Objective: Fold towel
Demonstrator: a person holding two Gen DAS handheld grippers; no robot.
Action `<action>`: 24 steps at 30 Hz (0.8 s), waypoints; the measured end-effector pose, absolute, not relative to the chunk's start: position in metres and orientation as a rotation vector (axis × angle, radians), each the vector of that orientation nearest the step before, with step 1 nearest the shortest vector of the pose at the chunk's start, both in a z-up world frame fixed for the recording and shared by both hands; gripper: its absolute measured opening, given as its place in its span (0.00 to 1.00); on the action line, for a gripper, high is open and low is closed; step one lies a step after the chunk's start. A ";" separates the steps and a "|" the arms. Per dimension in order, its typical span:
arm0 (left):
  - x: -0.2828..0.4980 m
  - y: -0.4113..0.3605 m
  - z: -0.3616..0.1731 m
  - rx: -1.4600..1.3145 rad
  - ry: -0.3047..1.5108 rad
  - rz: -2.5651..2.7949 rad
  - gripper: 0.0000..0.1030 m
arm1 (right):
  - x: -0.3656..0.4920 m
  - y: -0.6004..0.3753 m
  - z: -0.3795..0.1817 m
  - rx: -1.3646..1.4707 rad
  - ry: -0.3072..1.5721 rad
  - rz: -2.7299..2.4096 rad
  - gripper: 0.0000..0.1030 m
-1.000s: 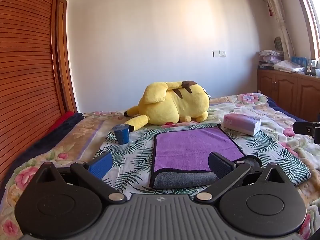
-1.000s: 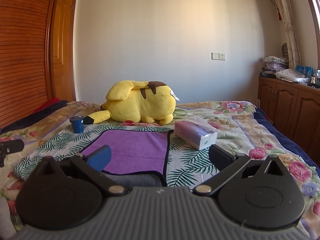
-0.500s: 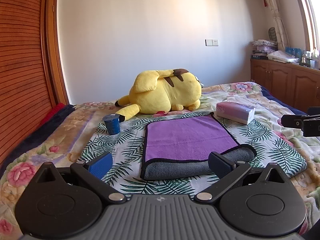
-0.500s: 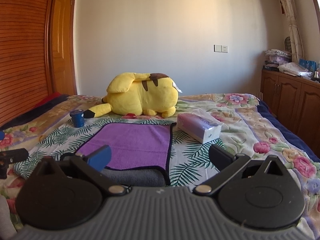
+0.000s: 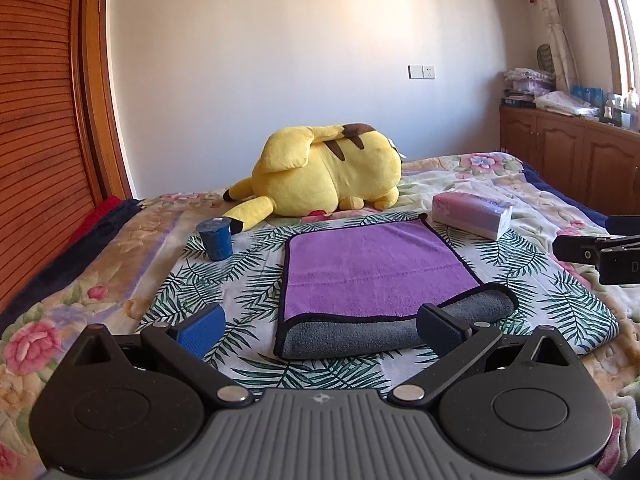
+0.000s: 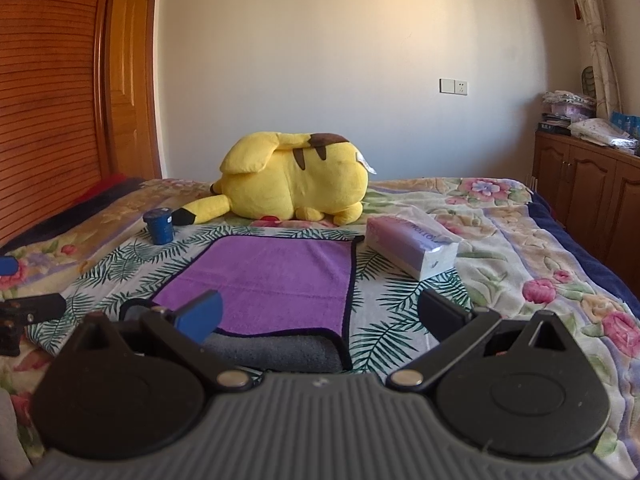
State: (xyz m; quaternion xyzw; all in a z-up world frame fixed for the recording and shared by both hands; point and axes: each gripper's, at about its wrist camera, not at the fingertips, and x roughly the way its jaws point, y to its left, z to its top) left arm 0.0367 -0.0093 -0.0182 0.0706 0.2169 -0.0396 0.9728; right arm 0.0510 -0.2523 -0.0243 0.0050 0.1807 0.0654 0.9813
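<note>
1 purple towel (image 5: 372, 268), folded w/ grey underside showing along its near edge, lies flat on the leaf-print cloth (image 5: 248, 292) on the bed (image 6: 500, 236), in front of both tools. Left tool (image 5: 320, 326) released, fingers wide apart, holding nothing; right tool (image 6: 320, 316) same. 1 yellow plush (image 5: 332, 176), 1 blue cup (image 5: 216, 238), 1 tissue pack (image 6: 412, 246); its print is too blurred to read.
</note>
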 end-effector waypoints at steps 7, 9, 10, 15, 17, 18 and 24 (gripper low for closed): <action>0.054 -0.008 -0.021 0.159 0.457 -0.076 0.84 | 0.060 -0.248 -0.029 0.003 0.380 0.151 1.00; 0.059 -0.008 -0.023 0.160 0.465 -0.079 0.84 | 0.064 -0.247 -0.030 0.001 0.392 0.154 1.00; 0.060 -0.008 -0.023 0.158 0.470 -0.084 0.84 | 0.065 -0.247 -0.031 0.001 0.399 0.157 1.00; 0.069 -0.004 -0.026 0.139 0.501 -0.102 0.84 | 0.074 -0.248 -0.035 0.015 0.426 0.172 1.00; 0.071 -0.003 -0.027 0.136 0.509 -0.105 0.84 | 0.077 -0.248 -0.037 0.020 0.433 0.176 1.00; 0.073 -0.002 -0.028 0.136 0.513 -0.106 0.83 | 0.079 -0.248 -0.037 0.020 0.436 0.177 1.00; 0.083 0.001 -0.030 0.128 0.538 -0.115 0.81 | 0.086 -0.245 -0.041 0.010 0.451 0.188 1.00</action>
